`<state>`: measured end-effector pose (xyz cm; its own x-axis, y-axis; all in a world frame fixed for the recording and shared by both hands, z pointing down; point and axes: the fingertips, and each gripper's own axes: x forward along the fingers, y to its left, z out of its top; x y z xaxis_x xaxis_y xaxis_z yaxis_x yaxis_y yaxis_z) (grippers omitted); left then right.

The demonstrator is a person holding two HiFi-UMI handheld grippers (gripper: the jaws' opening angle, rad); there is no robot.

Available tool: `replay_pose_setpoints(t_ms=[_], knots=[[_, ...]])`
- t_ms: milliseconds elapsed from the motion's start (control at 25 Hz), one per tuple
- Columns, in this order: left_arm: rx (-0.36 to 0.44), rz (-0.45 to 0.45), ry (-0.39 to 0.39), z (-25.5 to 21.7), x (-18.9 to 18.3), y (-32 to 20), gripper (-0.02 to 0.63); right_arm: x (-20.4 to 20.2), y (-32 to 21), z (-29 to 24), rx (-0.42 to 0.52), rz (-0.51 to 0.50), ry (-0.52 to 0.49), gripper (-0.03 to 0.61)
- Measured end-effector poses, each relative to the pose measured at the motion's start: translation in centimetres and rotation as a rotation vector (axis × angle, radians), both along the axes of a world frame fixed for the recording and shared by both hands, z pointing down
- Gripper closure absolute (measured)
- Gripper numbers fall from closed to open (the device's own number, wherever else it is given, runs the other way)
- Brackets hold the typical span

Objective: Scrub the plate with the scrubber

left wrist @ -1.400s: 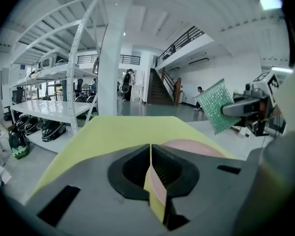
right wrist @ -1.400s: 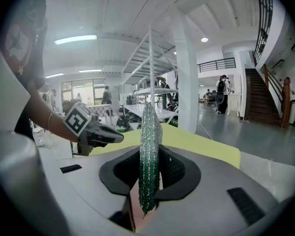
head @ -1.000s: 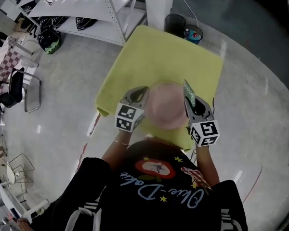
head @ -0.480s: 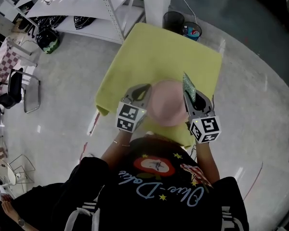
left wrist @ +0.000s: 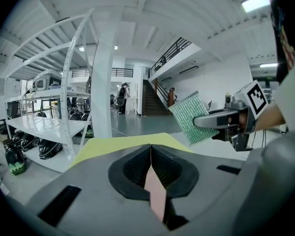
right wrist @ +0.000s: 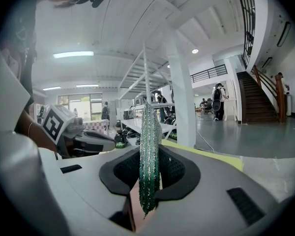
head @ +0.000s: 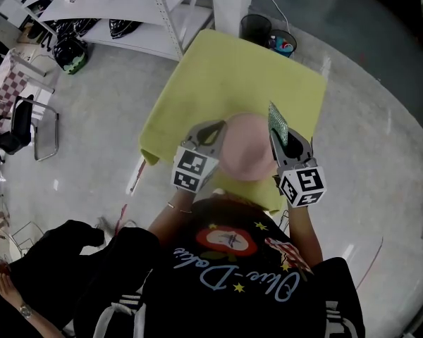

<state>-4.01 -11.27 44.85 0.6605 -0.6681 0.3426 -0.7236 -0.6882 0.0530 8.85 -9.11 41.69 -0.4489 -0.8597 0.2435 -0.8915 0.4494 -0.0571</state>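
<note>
Pink plate [head: 245,148] in left gripper [head: 211,131]

Bright, even ceiling-strip light — fisheye edges, sharp focus.

One plate [head: 245,150], one scrubber [head: 277,124], one table [head: 225,76], two grippers [head: 215,129] [head: 285,141], perhaps two bins [head: 255,28]

In the head view the left tool [head: 213,131] covers the plate's [head: 245,146] left rim, and the right tool [head: 287,145] covers its right rim. The left gripper view shows only a pink sliver of it. A second person [head: 49,259], near left, is cut off by the picture's edge.
</note>
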Motion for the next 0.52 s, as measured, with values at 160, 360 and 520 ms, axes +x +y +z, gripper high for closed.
replay_pose_setpoints(t_ms=[160,360,520], knots=[[-0.002,-0.003,0.001,-0.29,0.30,0.23,0.611,0.19,0.07,-0.30,-0.005,-0.007,-0.002,0.514],[-0.001,-0.009,0.003,-0.75,0.19,0.59,0.609,0.08,0.42,-0.65,-0.009,-0.012,-0.009,0.514],[0.005,-0.012,0.008,-0.65,0.37,1.00,0.611,0.06,0.75,-0.43,-0.006,-0.016,-0.014,0.514]])
